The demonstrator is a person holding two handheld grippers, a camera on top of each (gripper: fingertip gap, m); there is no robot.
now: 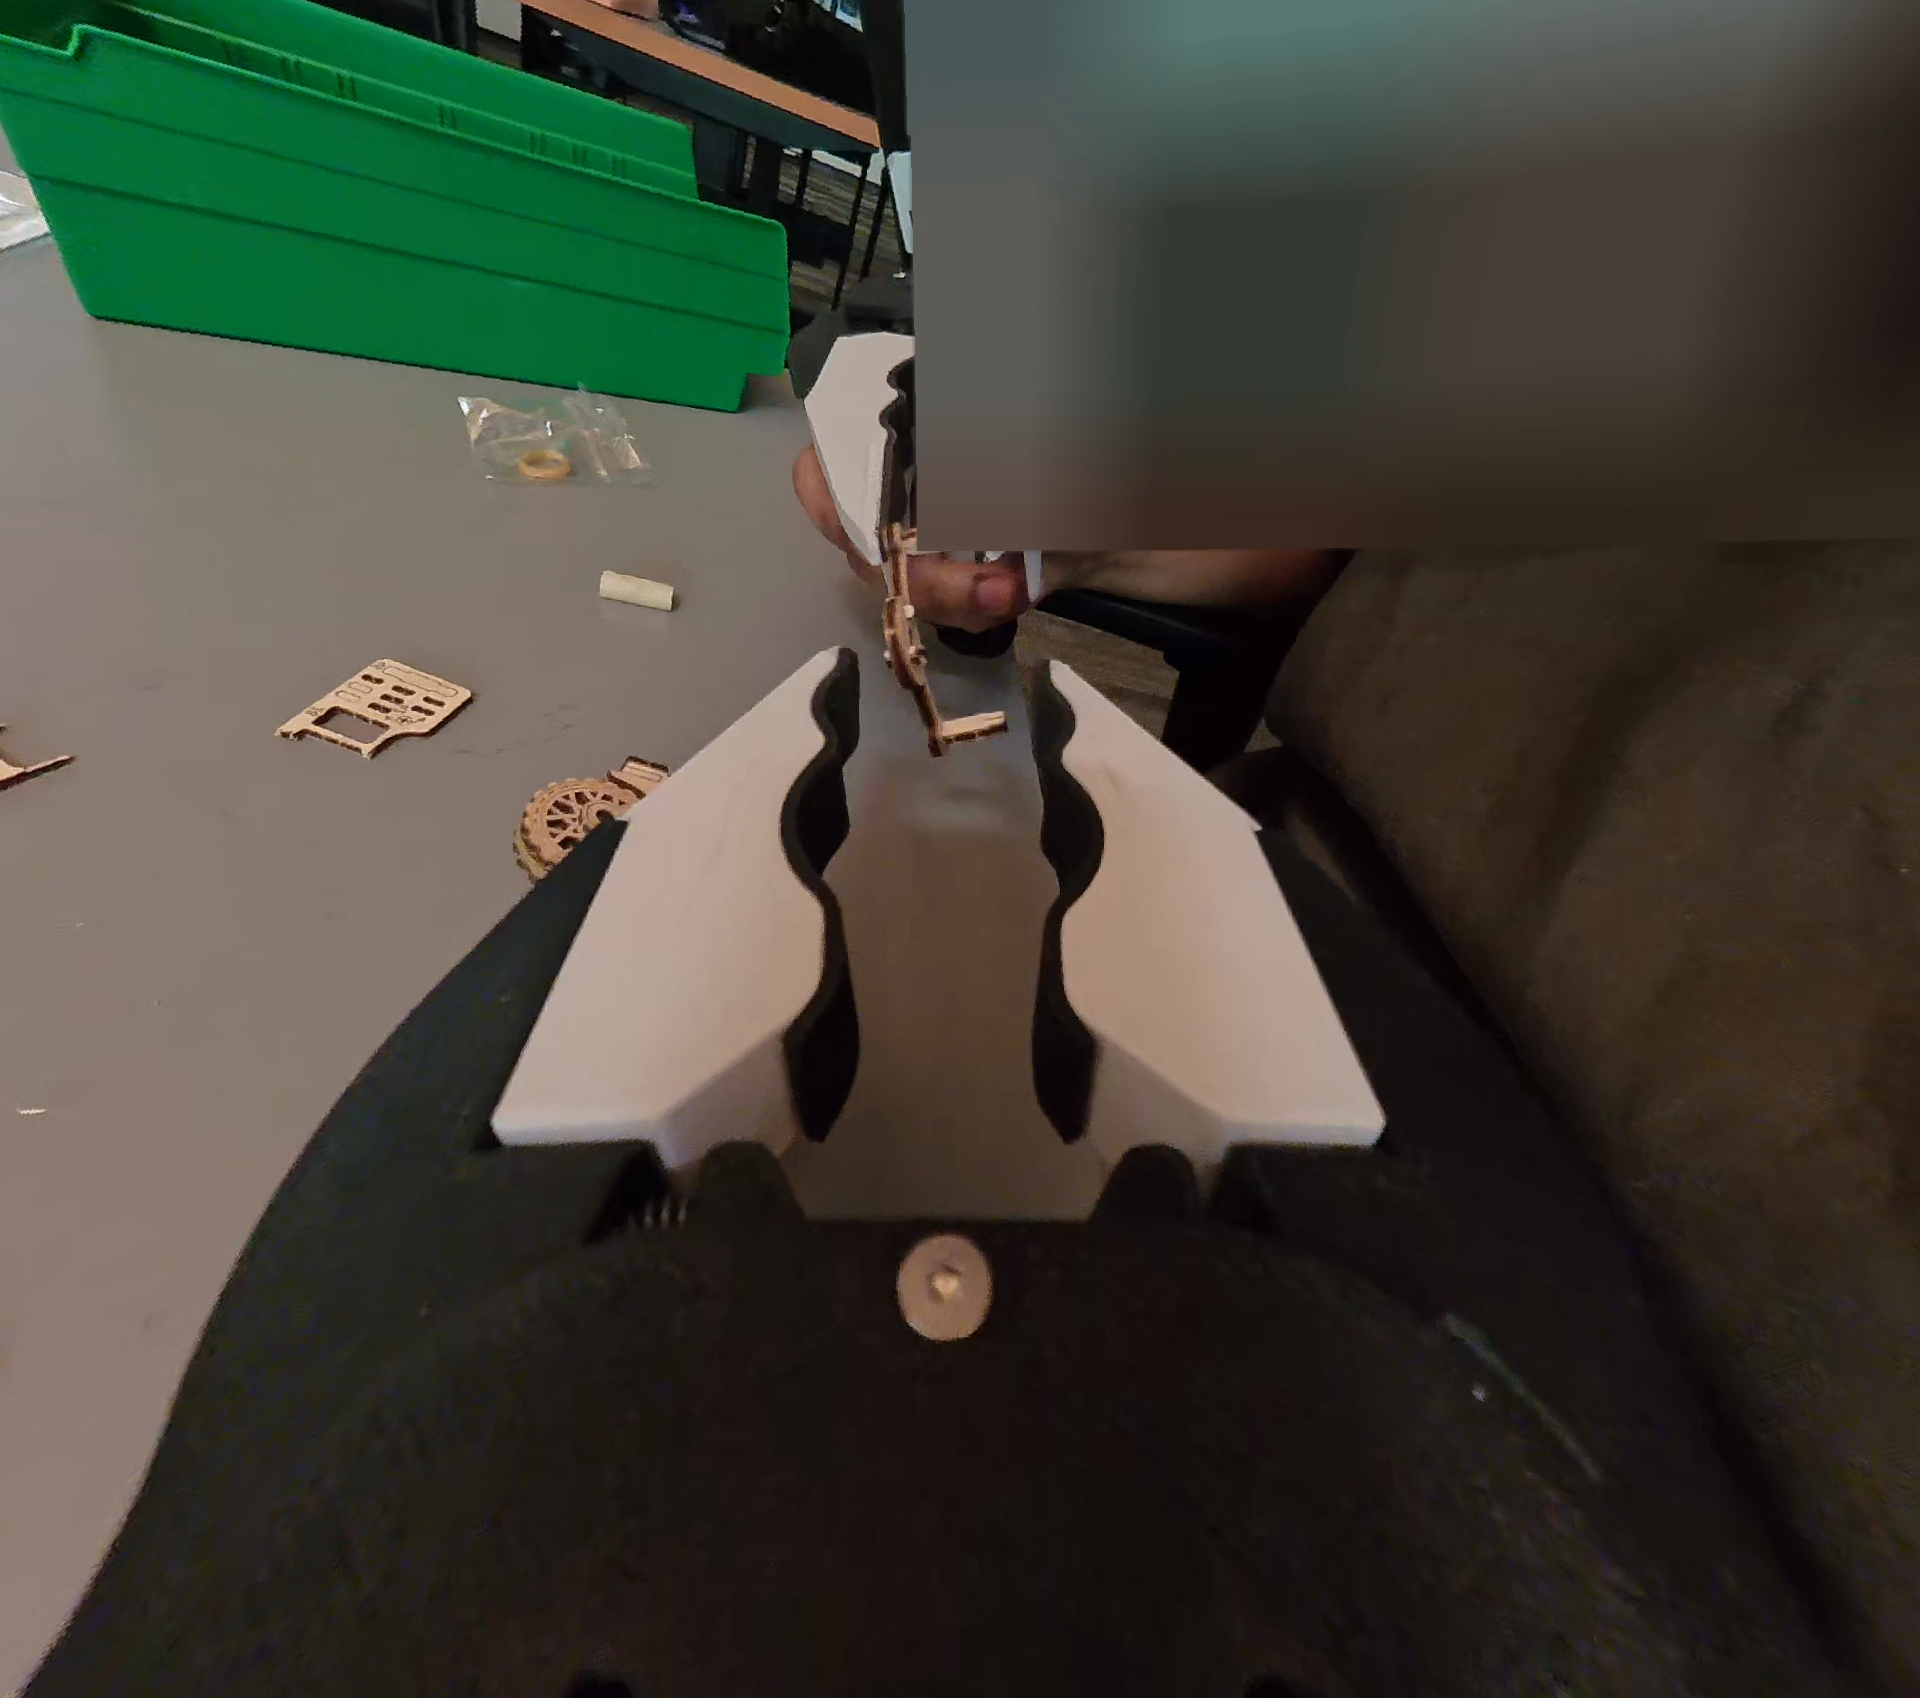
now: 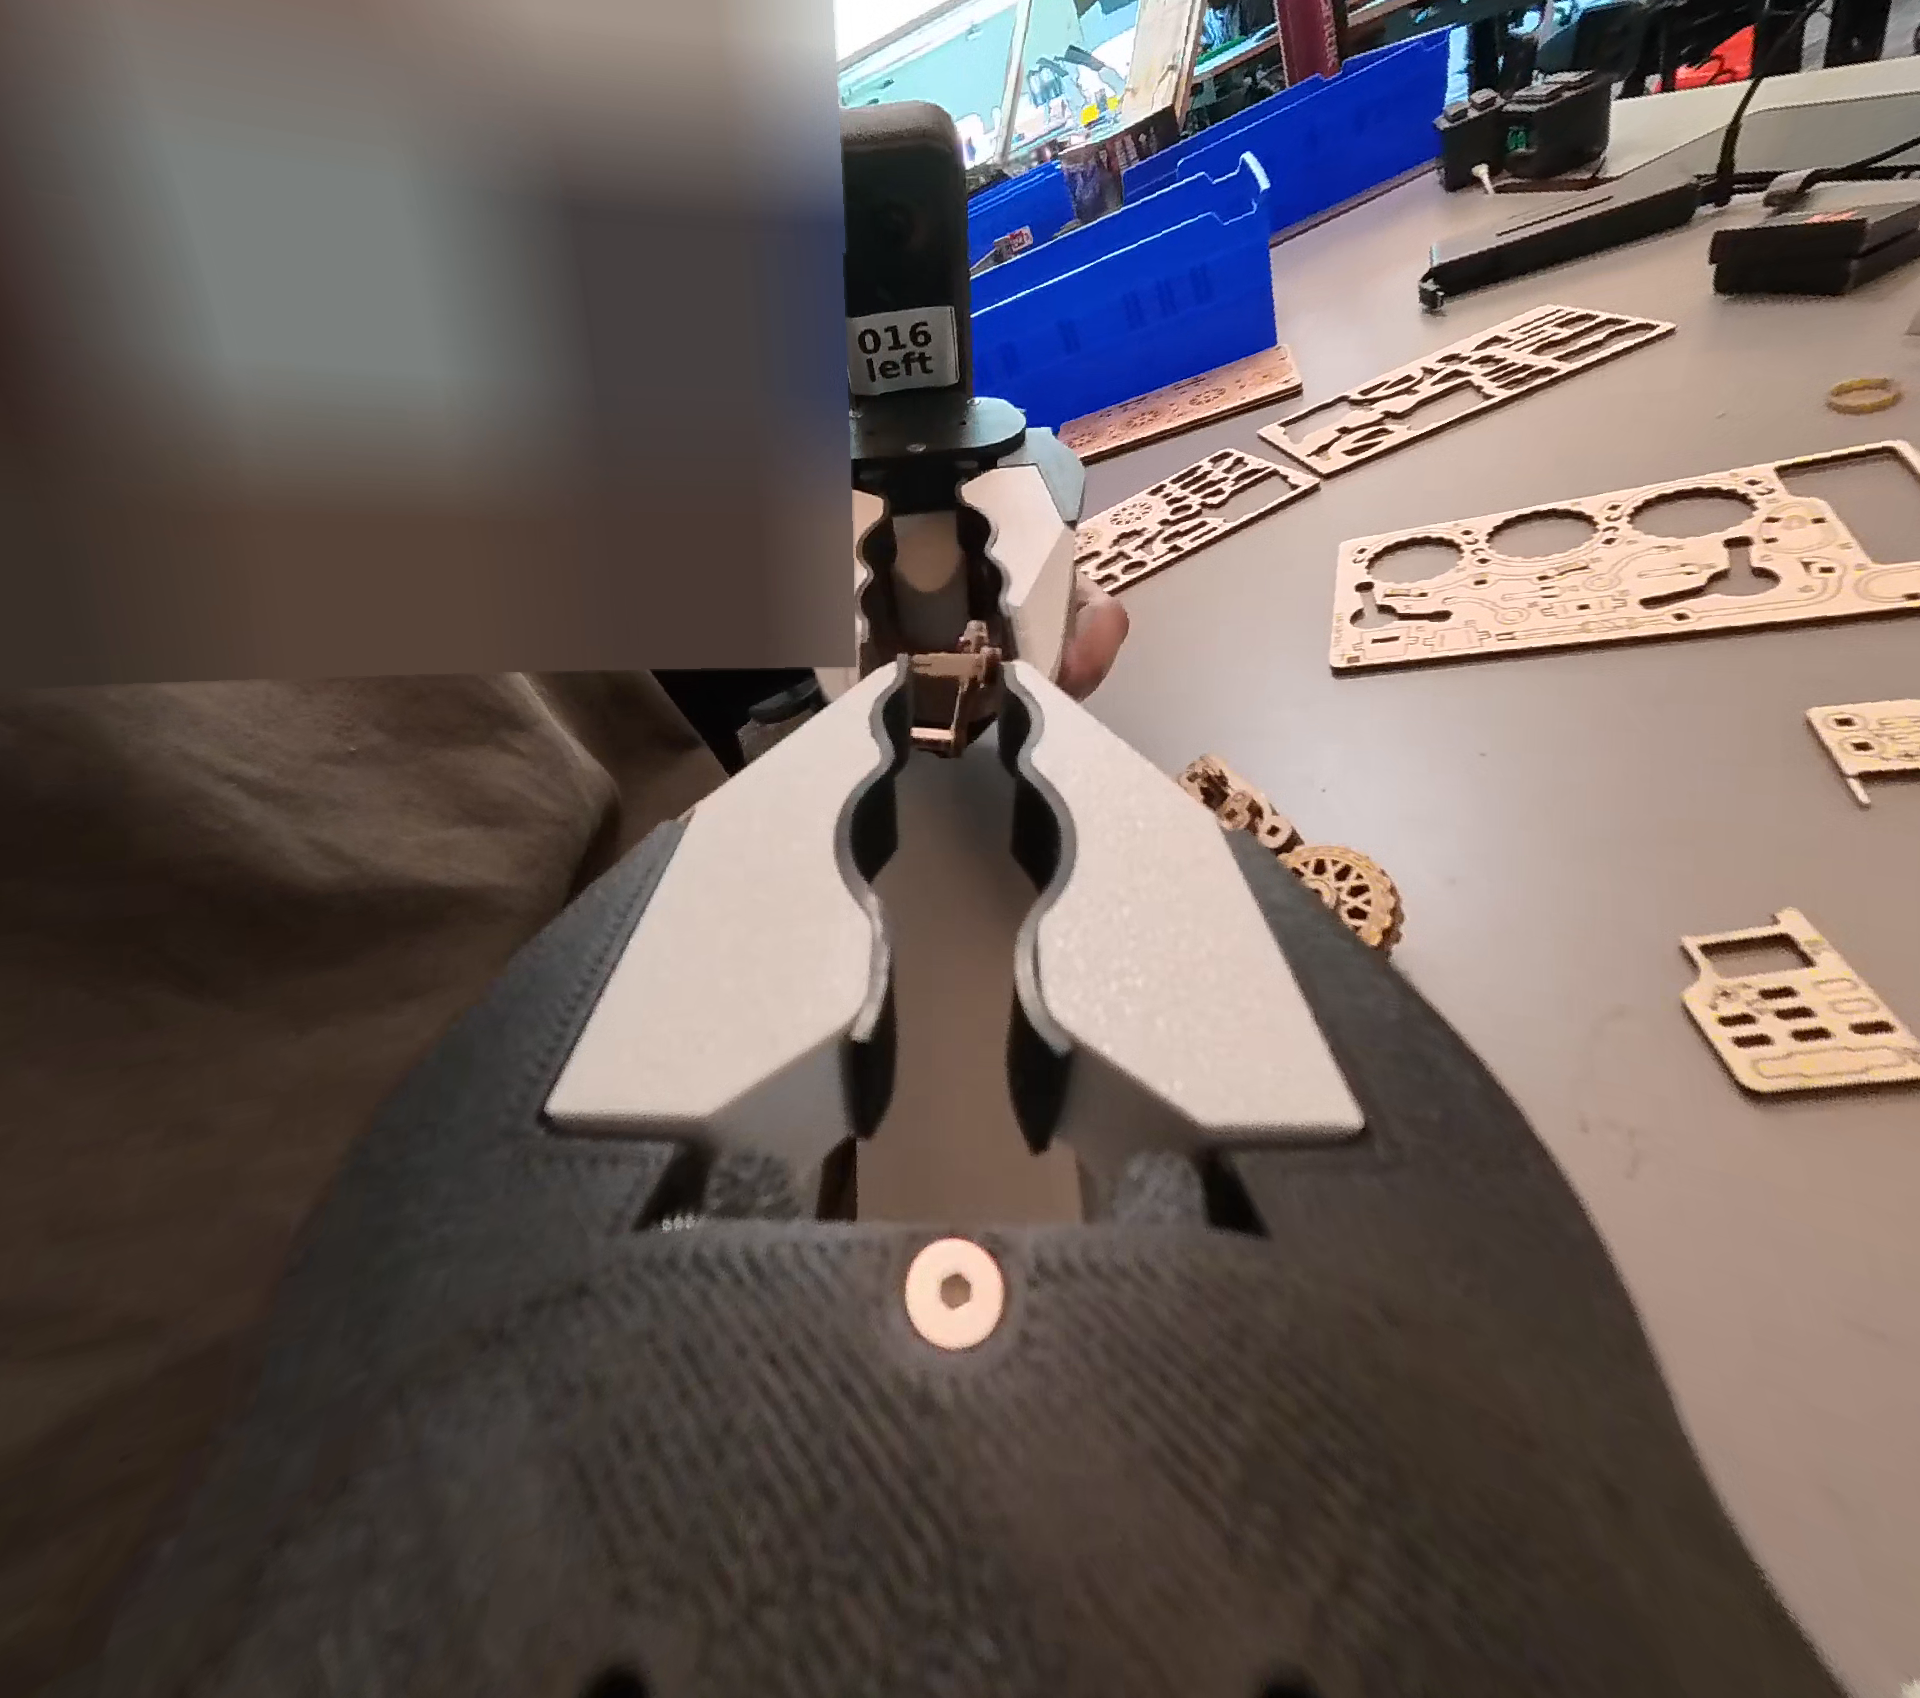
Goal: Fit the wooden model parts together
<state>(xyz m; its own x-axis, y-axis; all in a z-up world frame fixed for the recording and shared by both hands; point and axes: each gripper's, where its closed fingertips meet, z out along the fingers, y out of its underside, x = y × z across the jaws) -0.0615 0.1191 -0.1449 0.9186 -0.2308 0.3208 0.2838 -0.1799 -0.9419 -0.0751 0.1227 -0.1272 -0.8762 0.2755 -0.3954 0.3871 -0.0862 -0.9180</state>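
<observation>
My right gripper [image 2: 958,684] is shut on a small wooden model part [image 2: 948,698], which spans the gap between its tips. In the left wrist view that gripper [image 1: 868,443] comes in from above, and the part [image 1: 914,661] hangs from it as a thin notched strip with an L-shaped end. My left gripper [image 1: 945,672] is open and empty, and the strip's lower end sits in the gap at its tips without touching either finger. The left gripper [image 2: 935,578] faces me in the right wrist view. A wooden wheel assembly [image 1: 577,812] lies on the grey table [image 1: 208,921] beside the left finger.
A green bin [image 1: 395,214], a clear bag of small parts [image 1: 551,443], a white peg [image 1: 636,588] and a flat wooden panel [image 1: 374,706] lie to the left. Punched wooden sheets [image 2: 1621,568] and blue bins [image 2: 1122,298] lie farther back. The table edge and a person's lap [image 1: 1558,921] are close. Only a small space, under 4 cm, lies between the two pairs of fingers. Both grippers' tips are roughly 15 cm from the flat wooden panel [image 1: 374,706]. My right wrist view [image 2: 1762,978] looks at it from another angle.
</observation>
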